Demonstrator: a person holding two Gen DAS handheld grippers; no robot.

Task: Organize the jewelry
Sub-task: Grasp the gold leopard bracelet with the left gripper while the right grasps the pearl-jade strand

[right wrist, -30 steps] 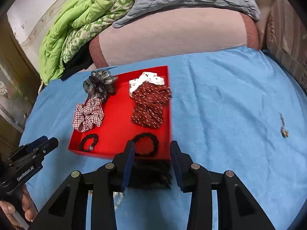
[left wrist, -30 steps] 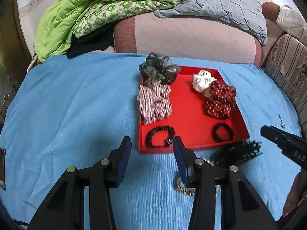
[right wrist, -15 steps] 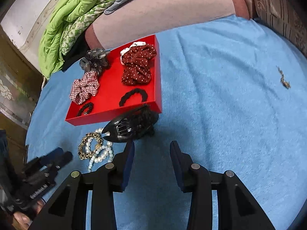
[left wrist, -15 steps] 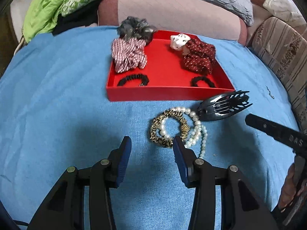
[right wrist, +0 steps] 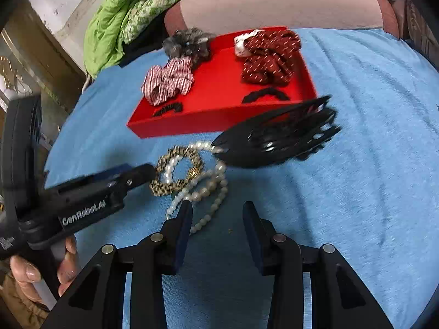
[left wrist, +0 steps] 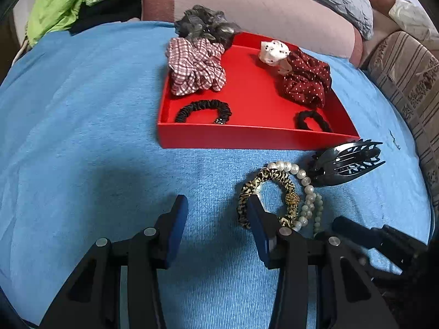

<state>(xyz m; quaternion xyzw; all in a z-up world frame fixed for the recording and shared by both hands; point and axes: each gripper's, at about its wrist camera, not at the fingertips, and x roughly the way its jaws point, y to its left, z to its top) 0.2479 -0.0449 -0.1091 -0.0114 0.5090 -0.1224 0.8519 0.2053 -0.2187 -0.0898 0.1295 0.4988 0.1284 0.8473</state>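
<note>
**Closing in on the loose pieces by the tray**

Dropping toward the blue bedspread (left wrist: 82, 126), both tools now hang much nearer the cloth than a second ago, when the left view looked across the whole bed and the beads lay hidden behind its fingers. The red shallow cardboard tray (left wrist: 255, 137) now sits farther up in both views, and the pieces lying outside it fill the foreground.

The left tool (left wrist: 216, 205) has its blue-padded jaws apart with nothing between them; its right finger overlaps the rim of the leopard-print fabric bracelet with a gold bead (left wrist: 267, 176), though I cannot tell if it touches. The white pearl bead strand (left wrist: 304, 183) lies looped through and beside that bracelet, and the black plastic claw hair clip (left wrist: 348, 161) rests just beyond, near the tray's front right corner.

The right tool (right wrist: 216, 213) is likewise apart and empty, its left finger at the tail of the pearl strand. Its view is smeared, so it seems to be in motion.

Inside the tray lie the grey gauzy scrunchie (left wrist: 205, 26), red-and-white checked scrunchie (left wrist: 196, 67), white spotted scrunchie (left wrist: 274, 52), dark red dotted scrunchie (left wrist: 304, 79) and two thin black hair ties (left wrist: 204, 109).

To my eye, three items remain to be sorted, and the descent sets up a pick of the bracelet or pearls.
</note>
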